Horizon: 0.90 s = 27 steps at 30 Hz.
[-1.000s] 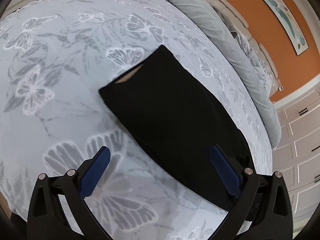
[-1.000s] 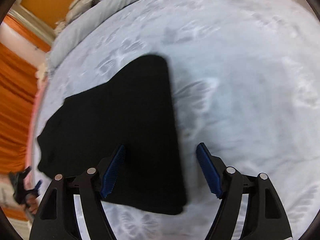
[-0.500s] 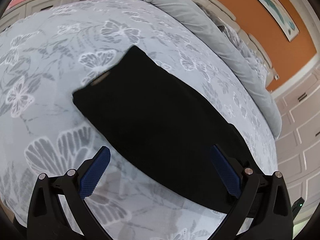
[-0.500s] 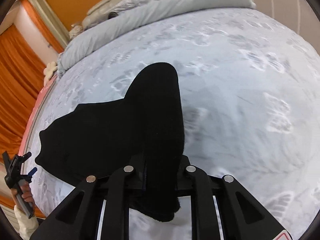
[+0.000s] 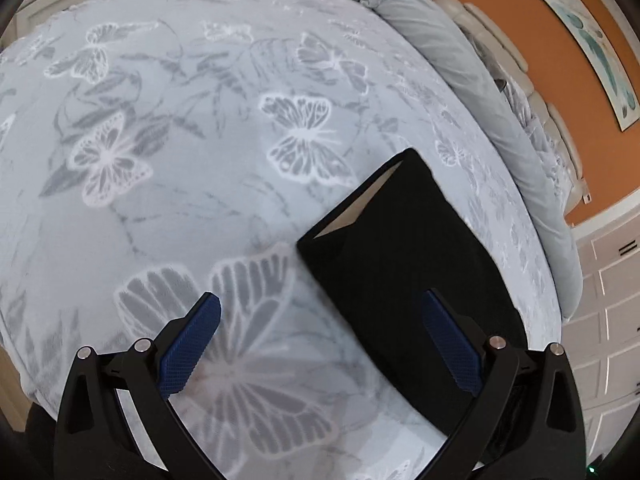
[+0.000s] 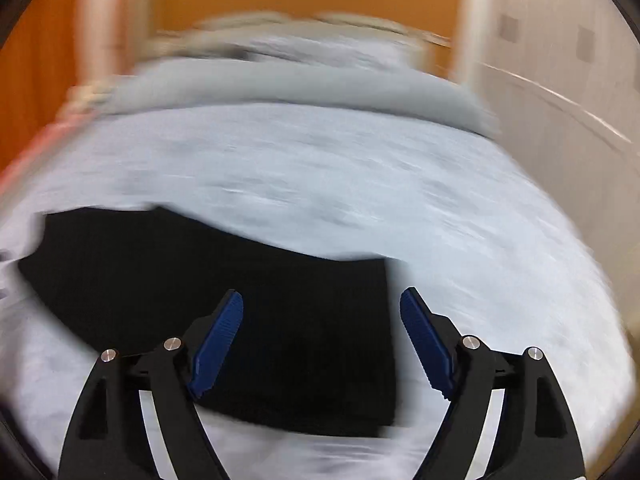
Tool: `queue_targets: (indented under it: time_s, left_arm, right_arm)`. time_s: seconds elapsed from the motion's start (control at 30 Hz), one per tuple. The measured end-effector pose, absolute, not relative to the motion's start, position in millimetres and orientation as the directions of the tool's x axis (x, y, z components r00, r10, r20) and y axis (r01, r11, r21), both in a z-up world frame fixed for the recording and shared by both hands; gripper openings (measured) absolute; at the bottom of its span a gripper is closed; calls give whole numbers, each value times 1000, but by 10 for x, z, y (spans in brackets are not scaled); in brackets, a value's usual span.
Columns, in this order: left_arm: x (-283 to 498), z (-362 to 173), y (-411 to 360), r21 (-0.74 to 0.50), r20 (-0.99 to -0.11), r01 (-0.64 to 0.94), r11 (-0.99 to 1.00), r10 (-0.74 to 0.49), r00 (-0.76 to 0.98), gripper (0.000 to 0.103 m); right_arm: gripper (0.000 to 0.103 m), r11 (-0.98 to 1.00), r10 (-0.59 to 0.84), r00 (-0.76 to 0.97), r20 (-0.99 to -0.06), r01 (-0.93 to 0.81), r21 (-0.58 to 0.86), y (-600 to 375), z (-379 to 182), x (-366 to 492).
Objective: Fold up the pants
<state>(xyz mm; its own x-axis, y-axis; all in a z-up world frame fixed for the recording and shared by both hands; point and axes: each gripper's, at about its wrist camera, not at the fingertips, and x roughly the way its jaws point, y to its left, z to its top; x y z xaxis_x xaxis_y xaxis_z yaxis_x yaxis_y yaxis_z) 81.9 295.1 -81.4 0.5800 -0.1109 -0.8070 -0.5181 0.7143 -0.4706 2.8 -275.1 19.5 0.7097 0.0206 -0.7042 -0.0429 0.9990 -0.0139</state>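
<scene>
Black pants lie folded into a long dark slab on the pale butterfly-print bedspread; a strip of light lining shows at their far end. My left gripper hangs open above the bed, its right finger over the pants' near part and its left finger over bare spread. In the blurred right wrist view the pants lie below my right gripper, whose jaws are opening wide with nothing pinched between the blue pads; the cloth lies flat on the bed under them.
A rolled grey duvet and pillows run along the bed's far side under an orange wall. White cupboard doors stand to the right. The bed's near edge drops off at lower left.
The right gripper shut on the pants' end, lifted and carried it over, then let go and rose, rolling. The pants now lie shorter. The left gripper stayed open, drifting slightly.
</scene>
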Motion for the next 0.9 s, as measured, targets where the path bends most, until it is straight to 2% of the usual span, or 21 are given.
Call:
queue_targets:
  time_s: [0.03,0.07,0.1,0.17,0.33,0.37,0.4,0.43,0.57,0.63,0.67,0.7,0.73,0.8,0.83,0.87,0.9]
  left_arm:
    - [830,-844,2944,-467,-812,-519,716,-115,571,98]
    - [840,-874,2938,-469,-815,-520,714,-123,566,98]
    - [853,-904,2923,-476,-817,-521,709,-137,560,98]
    - [872,-910,2888,-490,-815,-516,703,-160,557,98]
    - [866,-823,2843,-482,-804,-488,728,-146,577,98]
    - [870,-820,2845,-480,-803,-482,733,-147,578,98]
    - [876,-827,2848,-482,-803,-474,737,-156,575,98]
    - [879,-840,2857,-487,-804,-471,735,-166,571,98]
    - [851,-880,2942,-510,-800,-476,717,-192,568,98]
    - [820,-870,2984,-510,-799,-477,716,-190,571,98]
    - [812,-859,2995,-508,-799,-476,718,-186,572,98]
    - [797,-842,3008,-506,-797,-474,721,-179,577,98]
    - [790,-831,3009,-503,-796,-475,723,-173,580,98]
    - [800,-822,2982,-493,-799,-463,737,-171,577,98]
    - [814,-825,2954,-490,-800,-455,743,-176,574,98]
    - [820,-825,2933,-489,-801,-450,748,-179,572,98]
    - [831,-826,2893,-486,-802,-440,755,-185,568,98]
  right_arm:
    - [77,994,85,699,-710,-111,10,-2570,168,28]
    - [69,981,152,669,-727,-193,28,-2325,82,49]
    - [51,967,192,636,-747,-252,34,-2132,-11,73]
    - [34,941,214,567,-796,-337,13,-1738,-238,149]
    - [37,930,183,534,-825,-367,-31,-1356,-502,427]
    - [24,932,195,529,-826,-363,-12,-1387,-516,447]
    - [0,932,226,516,-826,-362,29,-1399,-532,502]
    - [0,933,260,495,-829,-351,82,-1402,-522,573]
    - [0,913,331,551,-766,-393,112,-1278,-189,479]
    - [24,911,275,596,-755,-413,5,-1195,-86,328]
    - [57,907,258,583,-771,-421,-15,-1206,-106,285]
    - [59,902,252,580,-774,-430,-29,-1225,-148,227]
    - [59,902,236,582,-779,-429,-47,-1246,-211,193]
    - [46,898,226,544,-808,-438,-44,-1261,-353,231]
    - [35,902,212,531,-820,-430,-46,-1259,-449,275]
    - [8,907,201,519,-831,-419,-43,-1257,-514,329]
    - [7,914,210,500,-840,-405,-12,-1274,-576,400]
